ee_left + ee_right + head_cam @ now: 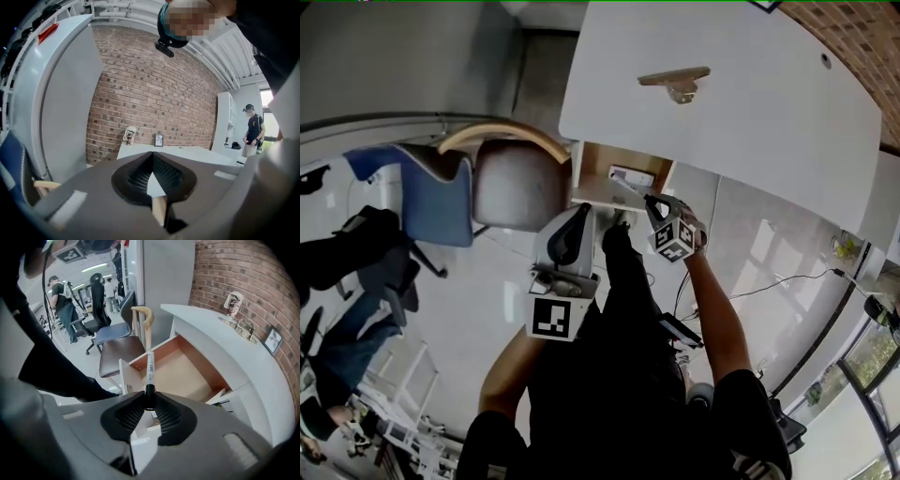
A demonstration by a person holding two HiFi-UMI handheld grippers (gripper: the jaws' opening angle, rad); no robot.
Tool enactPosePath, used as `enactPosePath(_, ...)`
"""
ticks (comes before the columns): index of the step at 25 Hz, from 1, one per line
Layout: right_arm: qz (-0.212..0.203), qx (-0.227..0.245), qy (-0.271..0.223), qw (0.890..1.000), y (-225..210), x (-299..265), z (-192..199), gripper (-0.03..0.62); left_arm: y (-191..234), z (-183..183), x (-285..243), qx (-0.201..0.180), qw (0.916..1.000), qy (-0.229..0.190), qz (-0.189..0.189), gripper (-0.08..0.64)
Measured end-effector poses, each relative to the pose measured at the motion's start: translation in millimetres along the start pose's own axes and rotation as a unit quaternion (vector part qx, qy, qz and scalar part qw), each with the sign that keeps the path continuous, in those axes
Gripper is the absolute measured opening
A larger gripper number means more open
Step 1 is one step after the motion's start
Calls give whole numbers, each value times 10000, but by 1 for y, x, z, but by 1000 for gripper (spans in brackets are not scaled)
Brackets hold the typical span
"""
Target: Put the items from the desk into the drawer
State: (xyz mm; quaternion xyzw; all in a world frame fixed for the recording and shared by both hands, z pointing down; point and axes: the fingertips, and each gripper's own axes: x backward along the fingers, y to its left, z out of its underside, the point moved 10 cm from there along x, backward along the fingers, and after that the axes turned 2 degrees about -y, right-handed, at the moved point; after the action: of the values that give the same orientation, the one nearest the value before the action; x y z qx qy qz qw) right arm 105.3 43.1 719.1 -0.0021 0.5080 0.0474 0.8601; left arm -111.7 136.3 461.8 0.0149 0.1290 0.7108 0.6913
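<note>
Desk: the white desk [750, 103] filled the far side of the scene, with a brick wall at its far right edge.
Drawer: the drawer [187, 371] stood pulled open under the desk's near edge. The part of its wooden floor that showed looked bare.
Left gripper: the left gripper [152, 157] hung to the left of the drawer, jaws together at the tips and nothing between them.
Right gripper: the right gripper [150, 398] was tilted down over the drawer's near edge, jaws clamped on the dark end of a marker.
Wooden piece: a small wooden piece [675, 82] lay on the desk top, well apart from both grippers.
Cup and frame: a cup [233, 301] and a small picture frame [272, 340] stood at the far right of the desk by the wall.
Marker: the marker [150, 369] pointed from the jaws out over the open drawer, not yet resting in it.
Progress: early, I judged. The drawer was open and one item was on its way in. Dropping the marker and fetching the wooden piece remained, and perhaps the cup and frame too.
</note>
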Motion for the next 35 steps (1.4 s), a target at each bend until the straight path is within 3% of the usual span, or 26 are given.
enactPosePath(17, -512, 275, 1162, 9915, -6, -115, 42, 71, 25, 75, -22, 186, 9977, 639, -89, 19)
enactPosePath(26, -723, 269, 1706, 9823, 0, -137, 51, 72, 26, 86, -28, 275, 9969, 737, -47, 20)
enactPosePath(35, -724, 234, 1797, 9808, 3, -142, 58, 77, 29, 89, -35, 292, 9963, 802, -56, 19)
